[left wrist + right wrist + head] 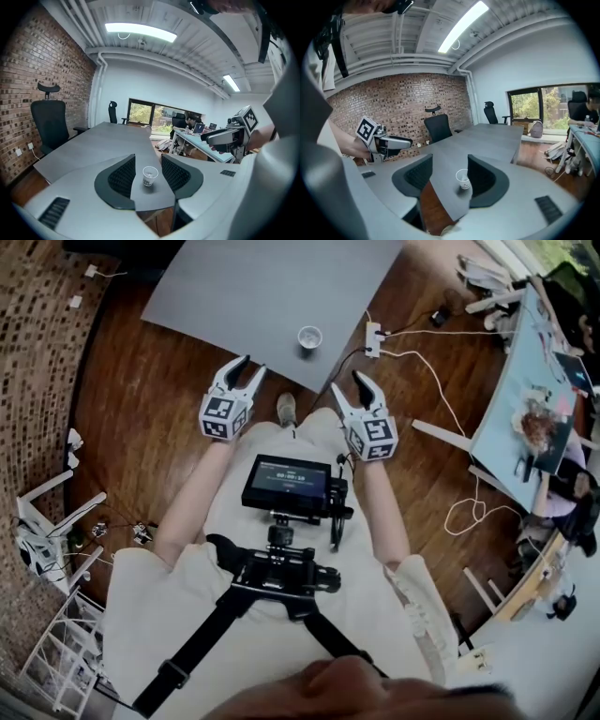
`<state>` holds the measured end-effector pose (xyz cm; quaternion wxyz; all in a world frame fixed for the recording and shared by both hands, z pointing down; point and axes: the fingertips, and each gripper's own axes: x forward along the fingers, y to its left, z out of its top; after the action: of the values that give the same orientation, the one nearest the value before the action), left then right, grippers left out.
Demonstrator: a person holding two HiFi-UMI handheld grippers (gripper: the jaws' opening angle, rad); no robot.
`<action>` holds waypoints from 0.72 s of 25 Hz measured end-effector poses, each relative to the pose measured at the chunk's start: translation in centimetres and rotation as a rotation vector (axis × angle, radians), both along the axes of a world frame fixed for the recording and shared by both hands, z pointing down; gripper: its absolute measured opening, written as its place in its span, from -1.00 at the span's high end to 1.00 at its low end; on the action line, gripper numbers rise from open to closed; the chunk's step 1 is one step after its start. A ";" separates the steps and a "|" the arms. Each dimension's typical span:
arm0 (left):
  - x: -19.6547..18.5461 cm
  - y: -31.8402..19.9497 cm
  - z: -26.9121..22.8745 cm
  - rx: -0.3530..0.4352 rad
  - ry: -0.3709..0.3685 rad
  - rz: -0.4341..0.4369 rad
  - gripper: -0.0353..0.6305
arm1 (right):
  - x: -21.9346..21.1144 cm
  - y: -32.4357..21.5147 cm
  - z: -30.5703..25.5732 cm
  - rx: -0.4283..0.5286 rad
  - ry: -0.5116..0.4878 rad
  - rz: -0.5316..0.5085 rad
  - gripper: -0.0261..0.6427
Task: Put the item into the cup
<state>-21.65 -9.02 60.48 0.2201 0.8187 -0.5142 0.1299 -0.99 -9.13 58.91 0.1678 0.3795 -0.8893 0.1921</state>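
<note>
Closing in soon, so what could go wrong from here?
The small white paper cup stands near the corner of the grey table; a nudge could tip it off.
The left tool and the right tool are open and empty: no item in hand.
The white cables on the wooden floor could snag a foot.

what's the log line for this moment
left gripper open, empty | right gripper open, empty | small white paper cup upright near grey table corner
</note>
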 end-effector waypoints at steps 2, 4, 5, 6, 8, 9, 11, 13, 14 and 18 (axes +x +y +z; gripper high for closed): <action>-0.2 1.4 -0.4 0.006 0.000 -0.021 0.36 | 0.2 1.0 0.1 0.002 0.001 -0.020 0.18; 0.0 3.1 -0.9 0.008 -0.001 -0.040 0.36 | 0.5 2.1 -0.3 0.010 -0.006 -0.038 0.18; 0.3 4.0 -1.1 0.008 -0.002 -0.048 0.36 | 0.7 2.8 -0.7 0.015 -0.009 -0.046 0.18; 0.6 5.0 -1.3 0.007 -0.004 -0.054 0.36 | 1.0 3.6 -1.1 0.019 -0.013 -0.054 0.18; 1.6 7.1 -1.9 0.007 -0.004 -0.066 0.37 | 1.8 5.5 -1.6 0.020 -0.015 -0.064 0.18; 2.3 8.2 -2.1 0.008 -0.002 -0.071 0.37 | 2.4 6.5 -1.8 0.020 -0.012 -0.070 0.18; 4.1 10.6 -2.5 0.013 0.004 -0.079 0.39 | 3.7 8.7 -2.2 0.016 -0.008 -0.081 0.18; 6.1 13.0 -2.8 0.021 0.008 -0.083 0.40 | 5.1 11.0 -2.7 0.010 -0.022 -0.085 0.18; 7.2 14.3 -2.9 0.024 0.009 -0.088 0.40 | 6.0 12.3 -3.0 0.012 -0.030 -0.086 0.18; 11.0 20.8 -3.7 0.039 0.016 -0.124 0.53 | 9.6 18.8 -3.9 0.012 -0.043 -0.106 0.18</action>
<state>-10.60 11.75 56.81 0.2158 0.7906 -0.5644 0.0993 8.60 9.67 54.99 0.1565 0.3287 -0.9127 0.1858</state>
